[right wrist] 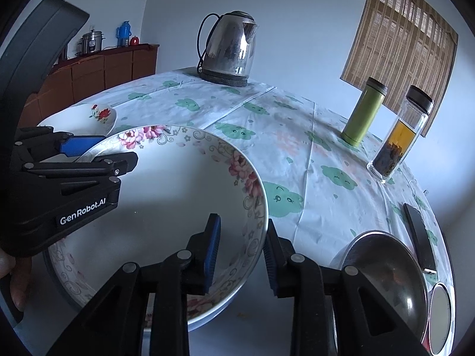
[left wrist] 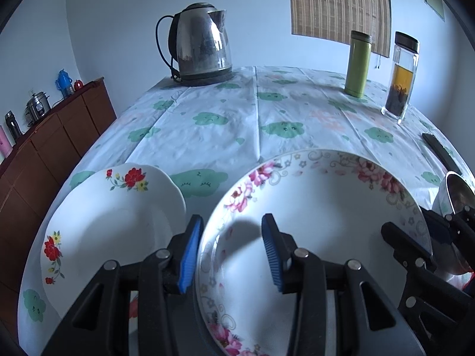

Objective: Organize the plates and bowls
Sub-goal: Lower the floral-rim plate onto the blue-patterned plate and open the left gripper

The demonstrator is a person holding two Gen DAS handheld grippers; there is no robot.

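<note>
straddling the near rim of the pink-flower plate [left wrist: 320, 207] from both ends: left gripper [left wrist: 230, 252] has its fingers apart w/ the plate's left rim in the gap, right gripper [right wrist: 242, 252] fingers apart w/ the right rim in the gap, pads not pressing that i can tell. plate sits at the near table edge, tipped slightly, round so no long axis. red-flower plate [left wrist: 112, 222] just beside it on the left, rims close. metal bowl [right wrist: 386, 270] near on the right. far half of the tablecloth [left wrist: 225, 118] holds only a kettle [left wrist: 200, 44], green flask [left wrist: 357, 65], tea bottle [left wrist: 400, 77] near the back and right edges.
</note>
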